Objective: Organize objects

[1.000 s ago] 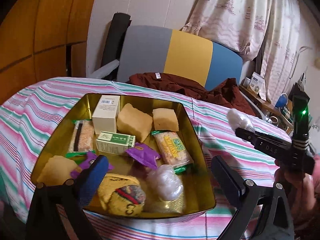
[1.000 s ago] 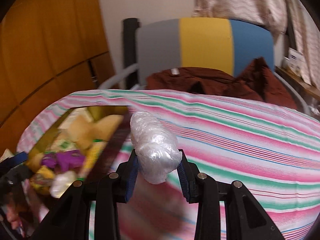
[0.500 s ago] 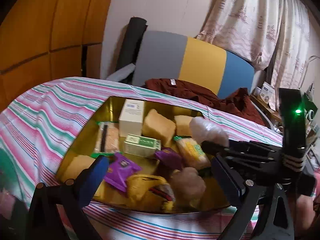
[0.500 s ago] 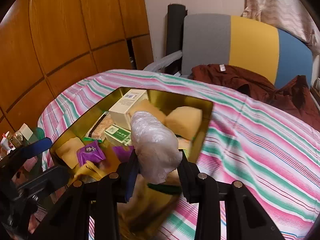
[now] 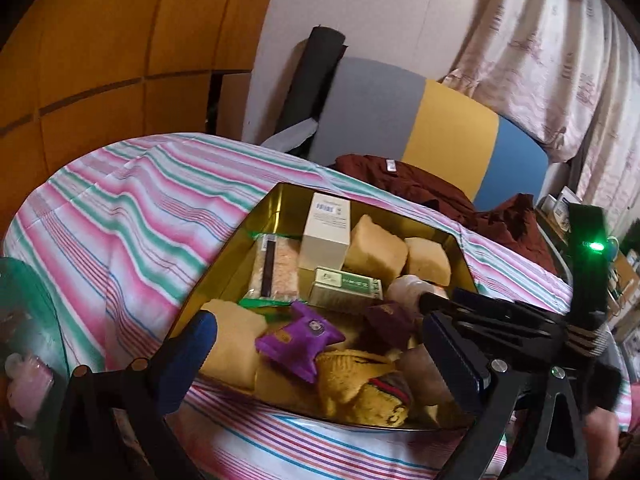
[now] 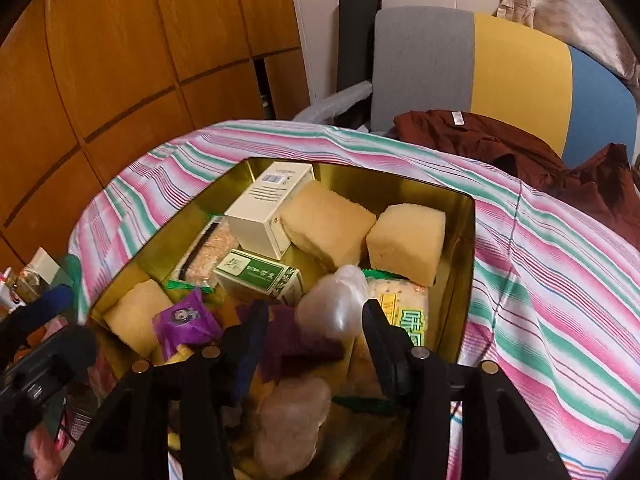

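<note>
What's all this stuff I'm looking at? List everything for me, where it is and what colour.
tin: one, gold, open on the striped cloth
sponge blocks: at least three, tan, inside the tin
white box: one, at the tin's far corner
green box: one, green and white, mid-tin
purple packet: one, near the tin's front
clear plastic bundle: one, whitish, in the tin between the right claw's fingers
tablecloth: one, pink, green and white stripes
chair: one, grey, yellow and blue, behind the table
dark red garment: one, lying by the chair
right claw: black, jaws opening around the bundle
left claw: black with blue pads, open, over the tin's front
</note>
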The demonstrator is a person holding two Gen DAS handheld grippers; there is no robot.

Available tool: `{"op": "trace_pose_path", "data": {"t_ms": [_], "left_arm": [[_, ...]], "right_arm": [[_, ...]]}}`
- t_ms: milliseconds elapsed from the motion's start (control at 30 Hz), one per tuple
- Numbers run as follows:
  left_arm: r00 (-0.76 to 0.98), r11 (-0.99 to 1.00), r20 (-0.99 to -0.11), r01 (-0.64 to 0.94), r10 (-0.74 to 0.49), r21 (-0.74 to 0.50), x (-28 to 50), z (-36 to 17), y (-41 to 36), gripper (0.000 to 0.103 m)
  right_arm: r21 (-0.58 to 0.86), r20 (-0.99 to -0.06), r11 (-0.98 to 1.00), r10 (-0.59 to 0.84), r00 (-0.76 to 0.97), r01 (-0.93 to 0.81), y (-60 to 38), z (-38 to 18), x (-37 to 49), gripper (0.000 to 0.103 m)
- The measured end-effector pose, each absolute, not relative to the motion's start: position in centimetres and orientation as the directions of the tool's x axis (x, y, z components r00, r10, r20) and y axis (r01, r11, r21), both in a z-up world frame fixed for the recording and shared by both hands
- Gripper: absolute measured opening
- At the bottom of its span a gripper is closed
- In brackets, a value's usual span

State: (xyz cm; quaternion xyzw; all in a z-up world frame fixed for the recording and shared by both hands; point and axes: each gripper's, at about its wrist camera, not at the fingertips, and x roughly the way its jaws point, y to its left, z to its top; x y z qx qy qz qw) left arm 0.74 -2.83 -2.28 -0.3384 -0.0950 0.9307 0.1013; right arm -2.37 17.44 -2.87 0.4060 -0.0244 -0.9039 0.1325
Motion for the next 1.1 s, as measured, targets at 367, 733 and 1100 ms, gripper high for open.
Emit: {"op": "trace_pose_path", "data": {"t_ms": [367,733,1100], "left_arm": [[-0.768,-0.984,-0.621,-0.06,0.154,-0.169,0.6,-2.2,-2.3,0.103],[-0.768,-0.996,-0.64,0.033,0.031,-0.087,0.3,-1.9,-3.2,0.103],[-0.787,-0.991,-0.617,0.09,-0.008,-0.103,0.7,-1.3,-4.3,0.103]], "right_arm": [[0.146,-0.796,-0.975,-0.217,-0.565,0.168,17.9,-3.3,0.1,0.049],[0.076,-0.83,-0.968,-0.195,-0.523,0.24,15.1,-3.9,1.3,0.044],[0.067,-0.772,-0.973,-0.192,-0.606,0.223,14.6,-2.1,0.9,0.046]]}}
